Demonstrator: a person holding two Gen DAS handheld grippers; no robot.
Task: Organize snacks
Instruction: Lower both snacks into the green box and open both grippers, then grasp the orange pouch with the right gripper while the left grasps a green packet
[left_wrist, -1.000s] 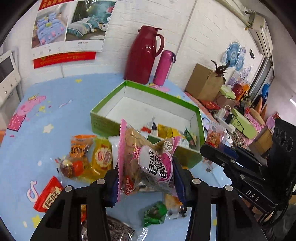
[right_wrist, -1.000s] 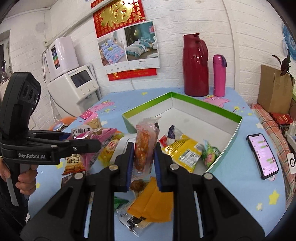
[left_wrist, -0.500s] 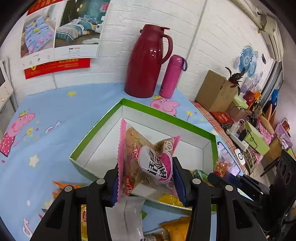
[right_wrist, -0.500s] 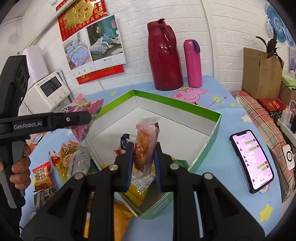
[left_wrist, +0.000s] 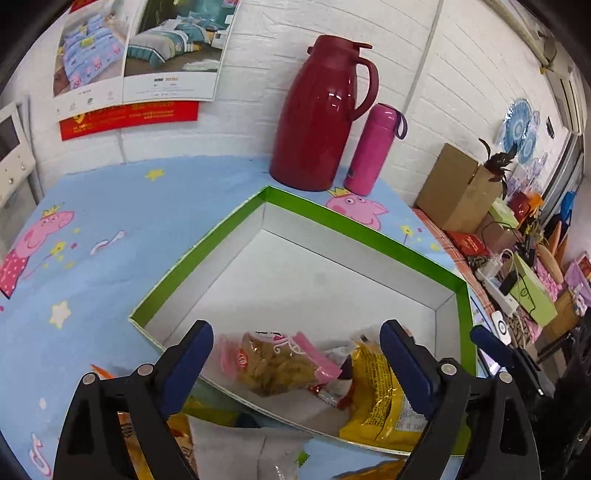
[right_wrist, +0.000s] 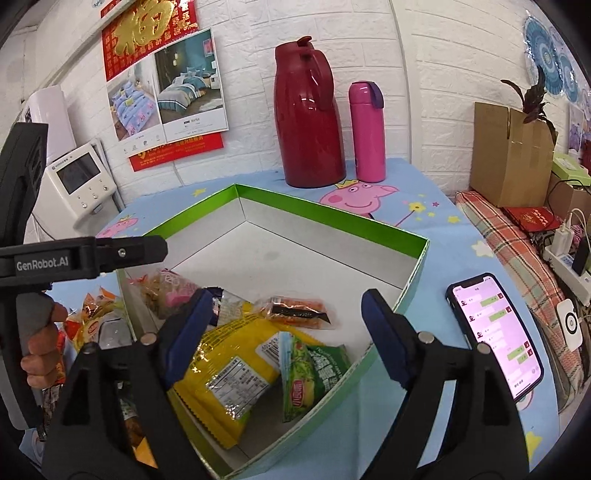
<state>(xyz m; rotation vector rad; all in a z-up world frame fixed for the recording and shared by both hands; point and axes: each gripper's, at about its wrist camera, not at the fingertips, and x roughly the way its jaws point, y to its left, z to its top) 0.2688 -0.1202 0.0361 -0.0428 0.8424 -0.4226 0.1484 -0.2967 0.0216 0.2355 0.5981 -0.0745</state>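
The left gripper (left_wrist: 295, 354) is spread wide and holds nothing; below it, in the near left corner of the green-edged box (left_wrist: 207, 254), lies the pink-trimmed snack bag (left_wrist: 277, 363); the right gripper (right_wrist: 286, 321) gapes too, empty, above the near end of the same box; under it rest a yellow packet (right_wrist: 229, 373), a green packet (right_wrist: 310, 373) and, farther in, an orange snack (right_wrist: 295, 310); more packets (right_wrist: 92, 325) lie left outside the box; a phone (right_wrist: 495, 332) lies to the right; a red jug (right_wrist: 308, 118) and a pink bottle (right_wrist: 367, 133) stand far by the wall.
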